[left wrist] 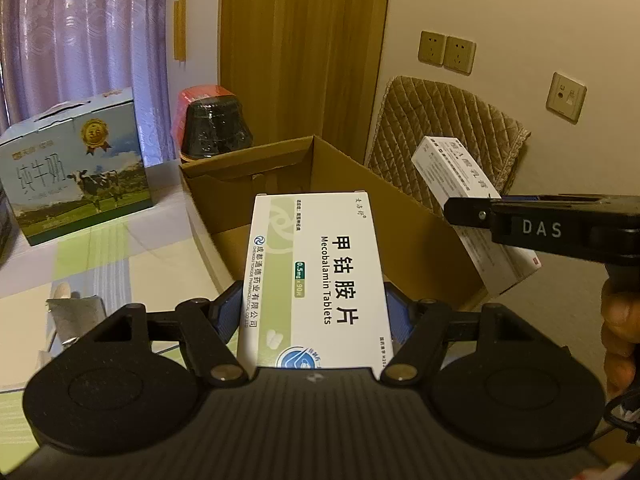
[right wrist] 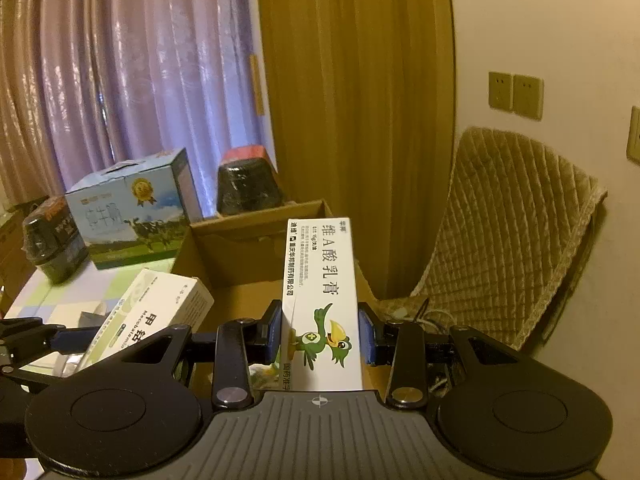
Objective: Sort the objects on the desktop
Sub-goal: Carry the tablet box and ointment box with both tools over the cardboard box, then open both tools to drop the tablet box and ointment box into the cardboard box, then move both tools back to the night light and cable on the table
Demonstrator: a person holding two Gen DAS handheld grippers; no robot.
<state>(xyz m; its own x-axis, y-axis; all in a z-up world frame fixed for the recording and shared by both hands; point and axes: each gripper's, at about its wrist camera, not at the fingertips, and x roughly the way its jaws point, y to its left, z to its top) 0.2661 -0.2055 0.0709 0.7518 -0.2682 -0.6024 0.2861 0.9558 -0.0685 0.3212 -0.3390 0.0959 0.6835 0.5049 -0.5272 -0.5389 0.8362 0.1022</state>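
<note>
In hand: your left claw is clamped on the Mecobalamin tablet box, held above the open cardboard carton; your right claw grips the ointment box, poised over the same carton. Deposited: nothing visible on the carton floor. Outstanding: both boxes, apparently, plus a crumpled tube on the desk. Progress: seemingly early.

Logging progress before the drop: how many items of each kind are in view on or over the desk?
Medicine boxes: 2, Mecobalamin box in left gripper, cream box in right gripper
Cardboard box: 1
Milk carton: 1
Black wrapped jars: 2
Total: 6
</note>
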